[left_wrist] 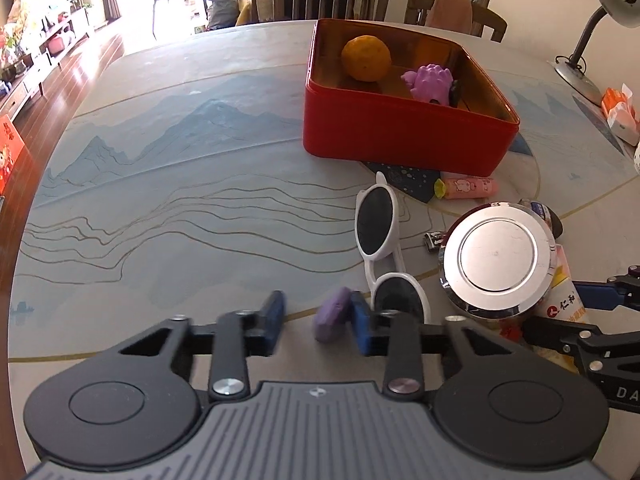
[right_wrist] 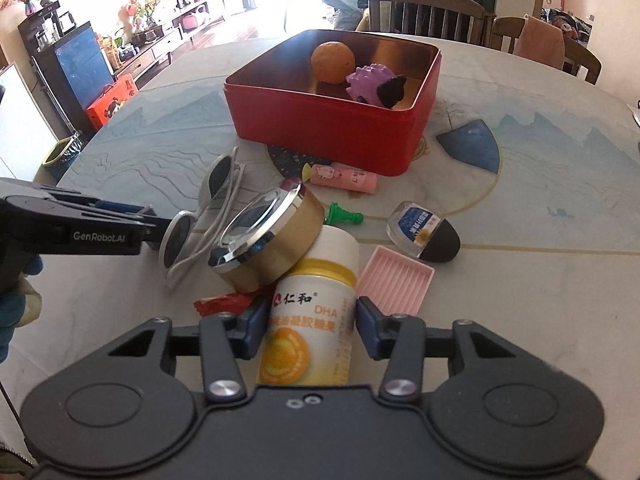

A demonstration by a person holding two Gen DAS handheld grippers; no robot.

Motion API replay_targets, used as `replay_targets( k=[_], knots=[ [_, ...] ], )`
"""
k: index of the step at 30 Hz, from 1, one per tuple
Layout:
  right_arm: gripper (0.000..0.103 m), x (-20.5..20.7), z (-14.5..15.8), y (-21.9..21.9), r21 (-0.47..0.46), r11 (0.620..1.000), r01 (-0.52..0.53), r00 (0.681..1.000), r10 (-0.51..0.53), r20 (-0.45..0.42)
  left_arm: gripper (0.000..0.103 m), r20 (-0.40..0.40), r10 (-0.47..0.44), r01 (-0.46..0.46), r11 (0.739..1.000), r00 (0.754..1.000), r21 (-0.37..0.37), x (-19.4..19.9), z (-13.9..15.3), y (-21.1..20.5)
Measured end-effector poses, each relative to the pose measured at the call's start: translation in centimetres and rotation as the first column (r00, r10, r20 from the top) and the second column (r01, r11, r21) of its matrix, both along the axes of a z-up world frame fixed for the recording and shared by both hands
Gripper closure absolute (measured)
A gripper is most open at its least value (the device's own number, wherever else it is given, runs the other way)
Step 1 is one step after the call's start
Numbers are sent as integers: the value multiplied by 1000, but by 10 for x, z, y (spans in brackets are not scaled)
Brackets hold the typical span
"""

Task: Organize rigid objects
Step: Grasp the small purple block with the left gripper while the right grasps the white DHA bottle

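Straddling a small purple eraser on the table, our left gripper has its blue fingers apart, the eraser lying just beside the right-hand finger and clear of the left-hand one. Our right gripper also stands open around a white and yellow supplement bottle lying on its side; we cannot tell whether the pads touch it. Leaning on that bottle's far end is a round gold tin with a mirrored lid, tilted toward the left. Left of the tin lie white-framed sunglasses, close to the eraser in the left wrist view. A red wrapper pokes out under the tin. Right of the bottle sits a pink ridged tray, and beyond it a clear little bottle with a black cap and a green chess pawn on its side. Farther off, a pink tube with cartoon print lies against the near wall of the red tin box, which holds an orange and a purple spiky toy. A grey desk lamp stands at the table's far right.
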State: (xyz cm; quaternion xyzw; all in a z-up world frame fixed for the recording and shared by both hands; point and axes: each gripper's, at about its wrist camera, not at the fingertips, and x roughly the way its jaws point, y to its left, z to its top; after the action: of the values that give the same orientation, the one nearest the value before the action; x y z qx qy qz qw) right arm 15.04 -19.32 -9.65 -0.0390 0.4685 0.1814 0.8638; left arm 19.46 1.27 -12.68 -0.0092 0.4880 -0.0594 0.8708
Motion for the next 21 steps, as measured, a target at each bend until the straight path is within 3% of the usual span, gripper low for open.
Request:
replay_targets(
  k=[3,11,21],
  knots=[
    [57,-1,1,0,-2,1000,4,1000,-4,-1,85,-8,2,-3,1000,1000,-18,-2,1,1],
    [58,-11,8,-12,14,999,48,999,-48,-11,85,13,-7,8,999,1000,-32,-8,10,-2],
    [58,-24,35,-30,51,995,85,995,-88,49,85,37,5,-3,998,999,-67,-16,35,-1]
  ],
)
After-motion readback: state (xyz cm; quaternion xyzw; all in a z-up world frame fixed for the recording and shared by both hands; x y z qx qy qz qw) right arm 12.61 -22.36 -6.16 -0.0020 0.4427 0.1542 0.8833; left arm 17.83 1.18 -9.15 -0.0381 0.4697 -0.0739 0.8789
